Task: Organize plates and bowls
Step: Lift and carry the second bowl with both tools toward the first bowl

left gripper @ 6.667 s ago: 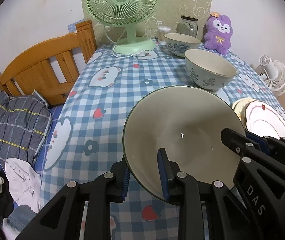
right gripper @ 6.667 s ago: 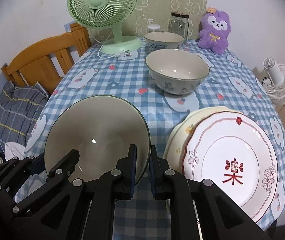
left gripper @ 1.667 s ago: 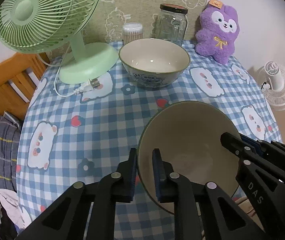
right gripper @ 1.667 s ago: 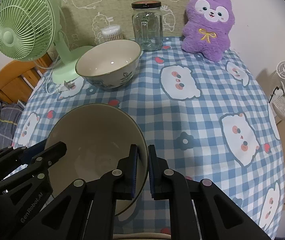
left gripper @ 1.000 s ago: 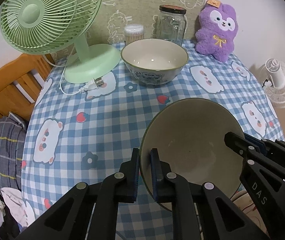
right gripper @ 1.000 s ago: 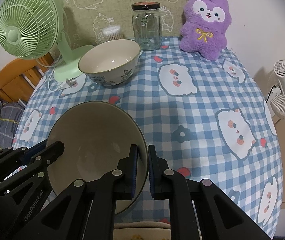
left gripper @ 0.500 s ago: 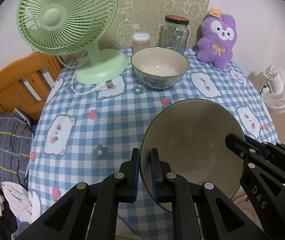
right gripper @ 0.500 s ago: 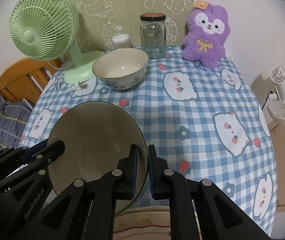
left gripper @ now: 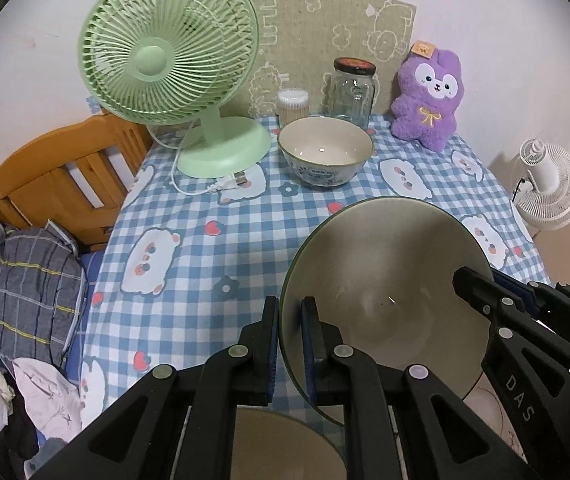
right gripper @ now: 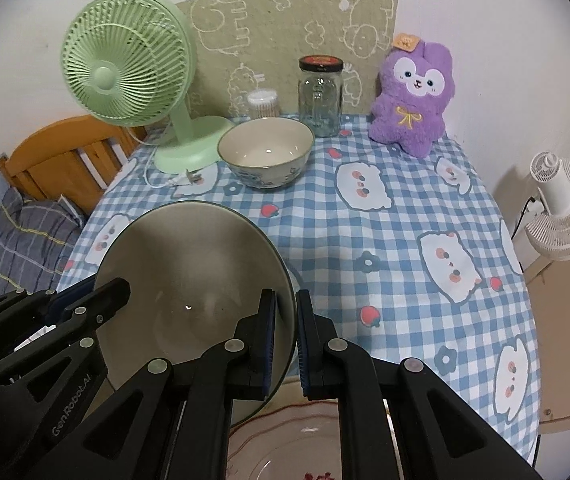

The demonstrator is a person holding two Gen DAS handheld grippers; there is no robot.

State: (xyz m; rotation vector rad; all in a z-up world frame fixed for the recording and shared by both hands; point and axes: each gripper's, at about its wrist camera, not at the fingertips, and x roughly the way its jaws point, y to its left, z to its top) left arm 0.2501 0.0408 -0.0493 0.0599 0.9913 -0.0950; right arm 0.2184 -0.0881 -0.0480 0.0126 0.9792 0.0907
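Note:
Both grippers hold one large cream bowl with a dark green rim (left gripper: 385, 292) in the air above the checked table; it also shows in the right wrist view (right gripper: 193, 292). My left gripper (left gripper: 288, 344) is shut on its left rim. My right gripper (right gripper: 285, 340) is shut on its right rim. A smaller patterned bowl (left gripper: 325, 156) stands at the back of the table, also in the right wrist view (right gripper: 266, 156). Another bowl's rim (left gripper: 285, 444) shows below the left gripper. A red-patterned plate (right gripper: 297, 448) lies below the right gripper.
A green desk fan (left gripper: 173, 60) with a cord stands back left. A glass jar (left gripper: 351, 92), a cotton swab tub (left gripper: 293, 106) and a purple plush toy (left gripper: 427, 100) line the back. A wooden headboard (left gripper: 61, 176) is left, a white fan (left gripper: 549, 188) right.
Both grippers have carried the large bowl back toward me and higher. The far patterned bowl, fan and jar look farther away. A bowl rim and a plate have come into view below.

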